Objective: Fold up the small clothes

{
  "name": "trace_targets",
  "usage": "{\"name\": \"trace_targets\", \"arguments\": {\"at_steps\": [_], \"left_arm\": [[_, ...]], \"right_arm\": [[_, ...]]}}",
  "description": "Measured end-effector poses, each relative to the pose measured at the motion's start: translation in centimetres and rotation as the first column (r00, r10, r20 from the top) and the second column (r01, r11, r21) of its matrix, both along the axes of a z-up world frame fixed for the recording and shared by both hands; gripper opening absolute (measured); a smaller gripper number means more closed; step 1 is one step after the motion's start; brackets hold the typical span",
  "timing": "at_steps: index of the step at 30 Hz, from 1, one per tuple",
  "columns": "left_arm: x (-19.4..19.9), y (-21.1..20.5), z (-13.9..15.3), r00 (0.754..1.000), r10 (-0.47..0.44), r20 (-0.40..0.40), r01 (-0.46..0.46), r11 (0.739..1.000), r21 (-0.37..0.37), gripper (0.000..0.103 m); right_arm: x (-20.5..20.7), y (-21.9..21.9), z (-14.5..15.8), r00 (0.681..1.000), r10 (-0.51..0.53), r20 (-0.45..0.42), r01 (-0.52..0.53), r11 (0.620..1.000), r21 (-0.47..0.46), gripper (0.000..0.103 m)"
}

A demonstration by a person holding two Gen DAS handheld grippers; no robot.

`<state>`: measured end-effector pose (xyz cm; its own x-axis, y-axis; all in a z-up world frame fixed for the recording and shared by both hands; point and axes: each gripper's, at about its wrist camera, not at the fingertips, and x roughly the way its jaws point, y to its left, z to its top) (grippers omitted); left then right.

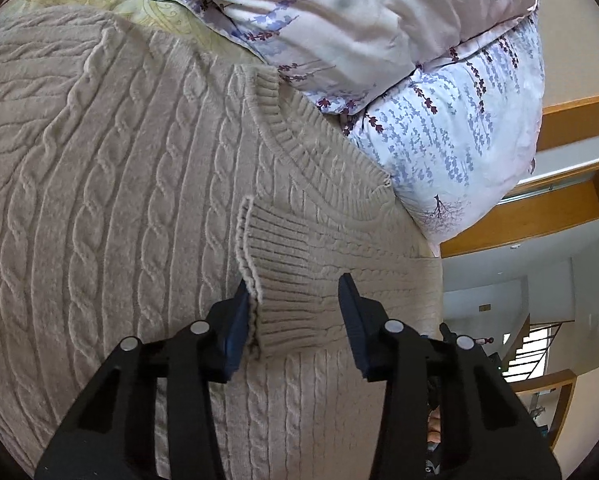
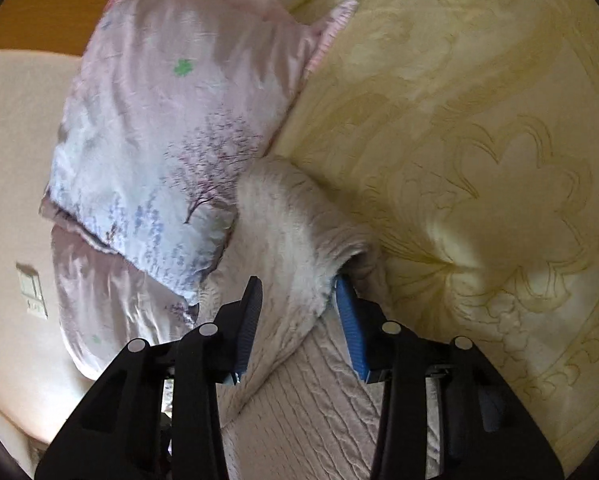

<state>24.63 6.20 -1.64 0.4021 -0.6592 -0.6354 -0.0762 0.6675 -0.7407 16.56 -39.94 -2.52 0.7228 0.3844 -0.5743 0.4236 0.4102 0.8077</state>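
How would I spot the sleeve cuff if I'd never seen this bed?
Find the beige cable-knit sweater spread beside the floral pillows. The sleeve cuff lies folded onto it, between the open left gripper fingers; its straight ribbing differs from the twisted cables around it.

I see a beige cable-knit sweater spread flat on the bed, its ribbed collar toward one o'clock; one sleeve is folded across the body, ribbed cuff lying at six o'clock.

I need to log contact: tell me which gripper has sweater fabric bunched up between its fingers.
The right gripper: a raised fold of the sweater runs between its fingers. The left gripper merely straddles the flat cuff.
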Motion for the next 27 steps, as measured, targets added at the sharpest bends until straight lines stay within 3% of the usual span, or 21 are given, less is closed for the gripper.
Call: {"name": "trace_targets", "arguments": {"at_steps": [2,4,6,7,15,20,21,22,27], "left_arm": [[0.1,-0.2,0.1,1.000,-0.007,0.009,0.007,1.000,0.014,0.041],[0.3,-0.5,0.1,1.000,-0.011,0.016,0.010,0.999,0.033,0.031],[0.7,-0.8,-0.3,1.000,-0.026,0.007,0.026,0.999,0.030,0.007],[0.7,-0.9,-0.4,0.999,-0.032,0.009,0.032,0.999,0.024,0.006],[1.5,1.5,2.6,0.992,-0.021,0.128,0.008,0.995,0.099,0.005],[1.9,3.4,2.2,0.995,-0.015,0.103,0.001,0.991,0.134,0.005],[2.0,3.4,1.8,0.996,-0.019,0.091,0.005,0.990,0.143,0.005],[2.1,3.3,1.4,0.997,-0.018,0.081,0.005,0.988,0.155,0.005],[1.7,3.1,0.2,0.998,-0.015,0.058,0.003,0.979,0.206,0.006]], "right_arm": [[0.0,-0.2,0.0,1.000,-0.015,0.000,0.015,1.000,-0.023,0.038],[0.1,-0.3,-0.2,1.000,-0.022,-0.001,0.022,1.000,-0.020,0.037],[0.3,-0.5,-0.4,0.999,-0.032,0.002,0.032,0.999,-0.015,0.036],[0.3,-0.6,-0.5,0.999,-0.037,0.007,0.037,0.999,-0.012,0.036],[0.3,-0.1,-0.3,1.000,-0.013,0.017,0.013,1.000,0.009,0.035],[1.0,1.1,0.2,1.000,0.004,0.013,-0.003,0.998,-0.055,0.035],[1.2,1.3,0.3,1.000,0.002,0.014,-0.001,0.997,-0.074,0.031],[1.4,1.4,0.5,1.000,0.004,0.020,-0.002,0.995,-0.099,0.009],[0.9,2.4,1.1,1.000,-0.028,-0.009,0.025,0.968,-0.249,0.007]]}}
